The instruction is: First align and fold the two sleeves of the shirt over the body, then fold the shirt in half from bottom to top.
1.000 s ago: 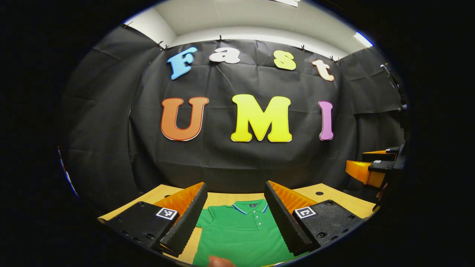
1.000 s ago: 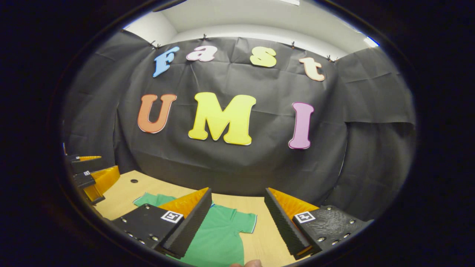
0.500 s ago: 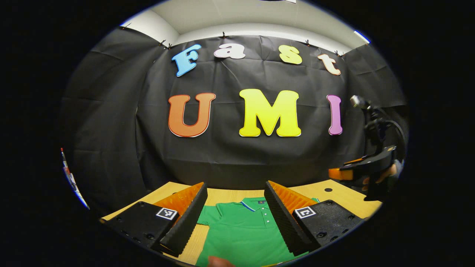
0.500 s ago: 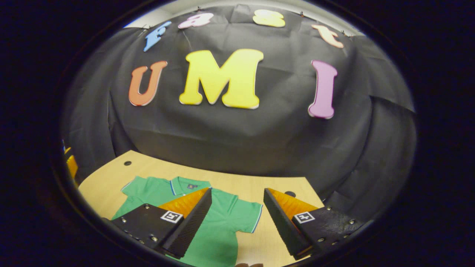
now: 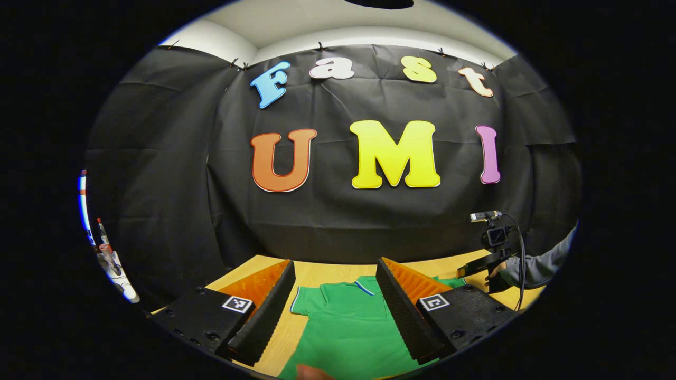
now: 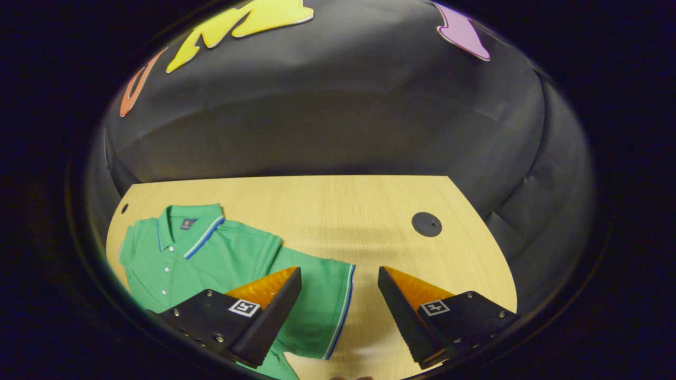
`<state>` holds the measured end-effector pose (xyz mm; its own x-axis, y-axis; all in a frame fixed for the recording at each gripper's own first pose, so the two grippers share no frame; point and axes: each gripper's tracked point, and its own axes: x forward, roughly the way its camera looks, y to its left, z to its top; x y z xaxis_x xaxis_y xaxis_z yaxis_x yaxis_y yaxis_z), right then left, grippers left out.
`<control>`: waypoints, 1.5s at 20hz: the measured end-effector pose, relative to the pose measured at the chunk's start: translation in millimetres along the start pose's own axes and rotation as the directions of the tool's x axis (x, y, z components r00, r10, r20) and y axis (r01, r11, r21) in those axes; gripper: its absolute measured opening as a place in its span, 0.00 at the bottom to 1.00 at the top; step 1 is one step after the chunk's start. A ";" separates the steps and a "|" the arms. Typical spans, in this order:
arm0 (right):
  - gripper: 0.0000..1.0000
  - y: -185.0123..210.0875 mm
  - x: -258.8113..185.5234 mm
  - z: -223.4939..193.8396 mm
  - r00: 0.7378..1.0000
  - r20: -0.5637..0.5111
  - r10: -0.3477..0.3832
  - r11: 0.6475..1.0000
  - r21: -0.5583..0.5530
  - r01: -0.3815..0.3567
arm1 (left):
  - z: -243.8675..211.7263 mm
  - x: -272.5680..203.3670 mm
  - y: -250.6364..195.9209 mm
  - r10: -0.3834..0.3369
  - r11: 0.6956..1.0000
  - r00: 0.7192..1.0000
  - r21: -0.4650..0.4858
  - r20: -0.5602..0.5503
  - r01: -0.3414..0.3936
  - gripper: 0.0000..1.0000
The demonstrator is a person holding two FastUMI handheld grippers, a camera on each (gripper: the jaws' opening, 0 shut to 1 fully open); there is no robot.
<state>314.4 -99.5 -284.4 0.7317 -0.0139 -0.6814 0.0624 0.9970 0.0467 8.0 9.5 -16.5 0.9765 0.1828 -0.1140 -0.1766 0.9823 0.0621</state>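
A green polo shirt with a blue-and-white trimmed collar lies flat, front up, on the light wooden table. My right gripper hovers open over its near short sleeve, the sleeve's striped hem lying between the fingers. My left gripper is open and held low above the shirt, near its collar and other sleeve. In the left gripper view the right gripper shows far right, low over the table, held by a hand in a grey sleeve.
A round black grommet sits in the table right of the shirt, and a small hole at the far left corner. The black cloth wall rises straight behind the table's back edge. Some small items stand beyond the cloth at far left.
My right gripper has tipped downward and moved forward over the shirt's sleeve, and dropped lower in the left gripper view. My left gripper has shifted slightly left; both stay open.
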 end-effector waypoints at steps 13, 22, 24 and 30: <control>0.01 10.4 32.7 -16.0 0.997 -0.080 0.024 0.999 0.031 -0.022 | 1.0 6.3 -12.6 -0.004 1.000 1.000 0.030 -0.017 0.005 0.99; 0.01 24.2 -2.3 20.4 0.999 0.037 0.035 0.998 0.043 -0.037 | 10.4 1.9 0.4 -0.003 0.999 1.000 0.047 0.017 0.003 0.99; 0.01 32.1 -9.2 24.8 0.997 0.064 0.045 0.998 0.031 -0.047 | 13.7 0.7 -0.2 -0.010 0.999 1.000 0.051 0.027 0.008 0.98; 0.01 59.4 -43.2 33.7 0.987 0.126 0.101 0.995 -0.004 -0.102 | 15.5 -1.7 -0.3 -0.019 0.999 0.999 0.036 0.036 0.017 0.98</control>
<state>309.4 -42.3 -227.6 0.8138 0.0776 -0.5759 -0.0151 0.9935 0.1125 8.3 8.3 -0.9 0.9835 0.1629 -0.0792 -0.1552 0.9833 0.0955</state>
